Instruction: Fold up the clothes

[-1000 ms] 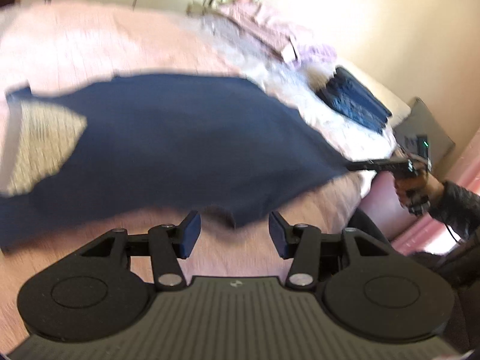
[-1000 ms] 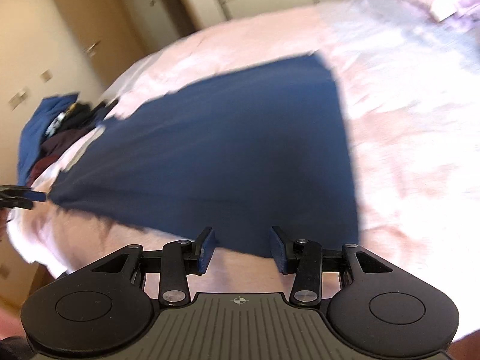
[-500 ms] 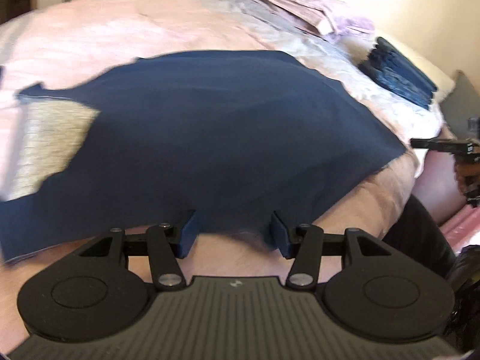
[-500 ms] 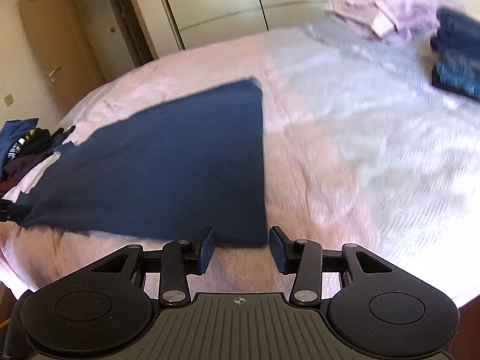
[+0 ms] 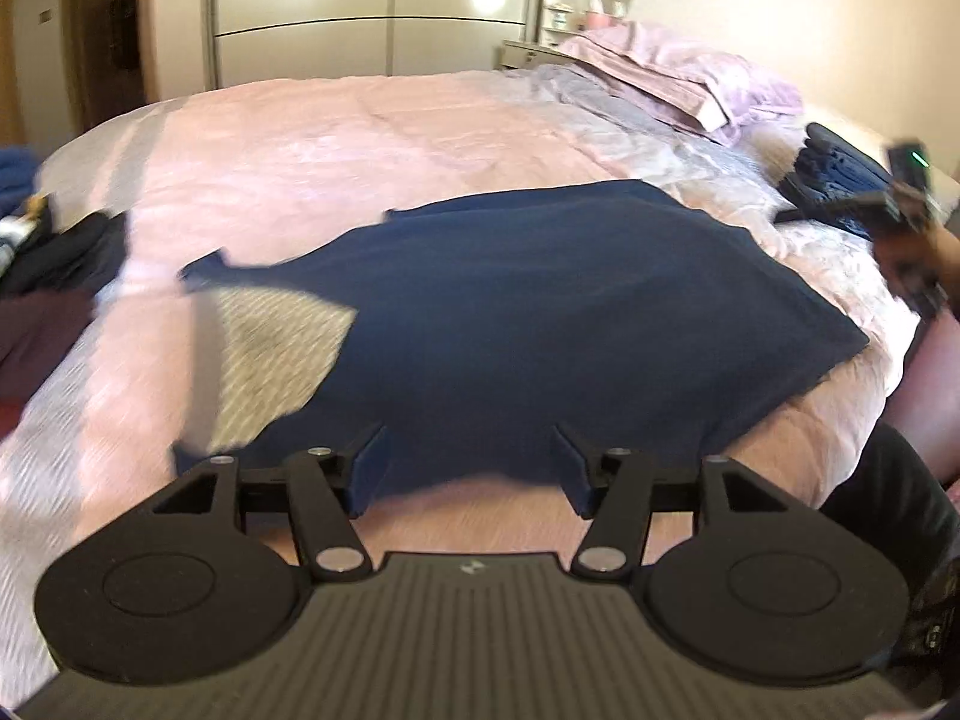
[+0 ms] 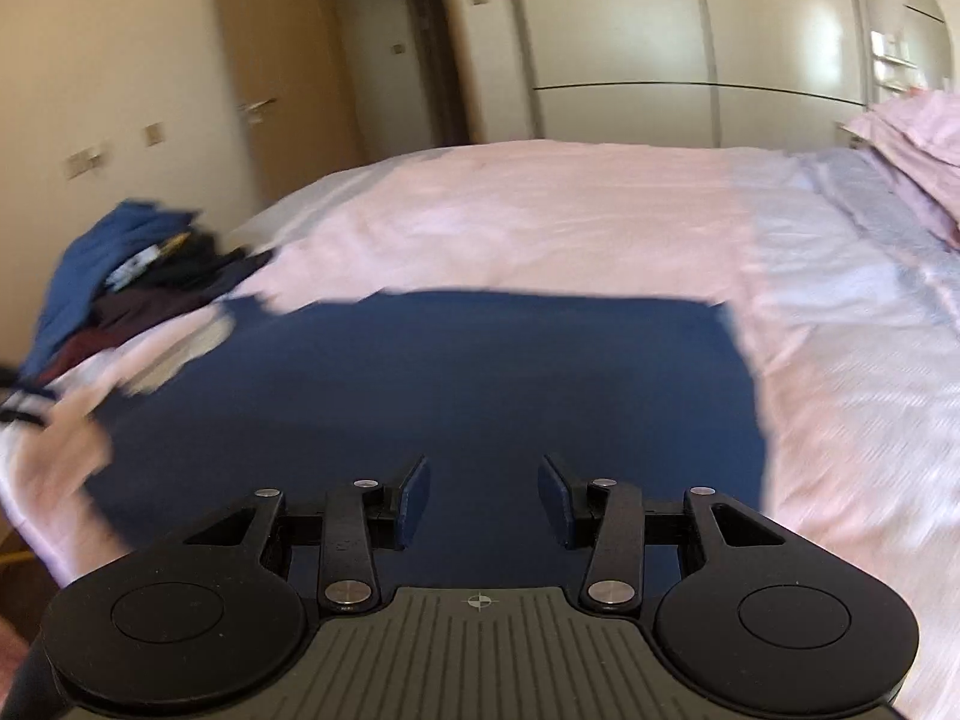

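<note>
A navy blue garment (image 5: pixel 540 324) lies spread flat on the pink bed; a striped beige panel (image 5: pixel 270 354) shows at its left end. It also fills the middle of the right wrist view (image 6: pixel 450 390). My left gripper (image 5: pixel 471 468) is open and empty, its fingertips over the garment's near edge. My right gripper (image 6: pixel 483 495) is open and empty, low over the blue cloth. The right gripper also shows at the right edge of the left wrist view (image 5: pixel 900 204), blurred.
The pink bedspread (image 5: pixel 360 138) covers the bed. A pile of dark and blue clothes (image 6: pixel 132 264) lies at the left end. Folded lilac bedding (image 5: pixel 684 84) and a folded dark blue stack (image 5: pixel 840 174) sit at the far right. Wardrobe doors (image 6: pixel 630 42) stand behind.
Both grippers have let go of the garment's edge and swung round. The garment now lies flat on the bed. The right gripper has moved over the cloth.
</note>
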Action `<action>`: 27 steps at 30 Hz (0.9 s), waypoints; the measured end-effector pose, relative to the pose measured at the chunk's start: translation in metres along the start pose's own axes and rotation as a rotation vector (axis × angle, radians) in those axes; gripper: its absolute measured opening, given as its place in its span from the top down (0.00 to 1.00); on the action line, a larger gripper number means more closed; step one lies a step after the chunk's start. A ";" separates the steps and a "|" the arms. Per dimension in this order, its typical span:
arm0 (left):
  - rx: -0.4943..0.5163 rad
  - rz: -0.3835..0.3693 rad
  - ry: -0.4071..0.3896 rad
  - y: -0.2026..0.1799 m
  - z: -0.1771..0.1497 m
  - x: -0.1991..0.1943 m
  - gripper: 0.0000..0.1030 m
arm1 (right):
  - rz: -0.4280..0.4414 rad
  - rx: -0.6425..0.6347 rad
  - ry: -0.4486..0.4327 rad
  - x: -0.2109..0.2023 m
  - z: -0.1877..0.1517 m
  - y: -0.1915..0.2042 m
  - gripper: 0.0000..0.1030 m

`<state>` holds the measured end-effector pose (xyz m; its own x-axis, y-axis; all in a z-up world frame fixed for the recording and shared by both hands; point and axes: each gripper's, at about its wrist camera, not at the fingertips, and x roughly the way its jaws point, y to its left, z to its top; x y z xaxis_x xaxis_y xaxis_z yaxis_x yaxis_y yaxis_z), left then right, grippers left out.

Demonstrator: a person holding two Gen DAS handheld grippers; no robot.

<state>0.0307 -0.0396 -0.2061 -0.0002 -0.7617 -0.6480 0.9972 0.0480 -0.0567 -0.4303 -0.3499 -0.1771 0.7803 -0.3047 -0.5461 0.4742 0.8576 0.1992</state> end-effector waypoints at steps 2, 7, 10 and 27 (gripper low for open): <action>0.032 -0.020 0.009 -0.006 0.015 0.025 0.47 | -0.020 0.055 0.004 0.021 0.024 -0.039 0.57; 0.065 -0.084 0.035 -0.022 0.050 0.092 0.47 | -0.006 0.274 0.051 0.098 0.079 -0.161 0.58; 0.065 -0.109 0.072 -0.030 0.060 0.129 0.47 | 0.043 0.439 0.056 0.147 0.096 -0.215 0.58; 0.096 -0.117 0.156 -0.046 0.065 0.177 0.44 | -0.012 0.661 0.060 0.232 0.107 -0.321 1.00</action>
<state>-0.0100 -0.2181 -0.2687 -0.1207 -0.6491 -0.7511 0.9922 -0.1026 -0.0708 -0.3579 -0.7406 -0.2808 0.7586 -0.2725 -0.5919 0.6477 0.4141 0.6395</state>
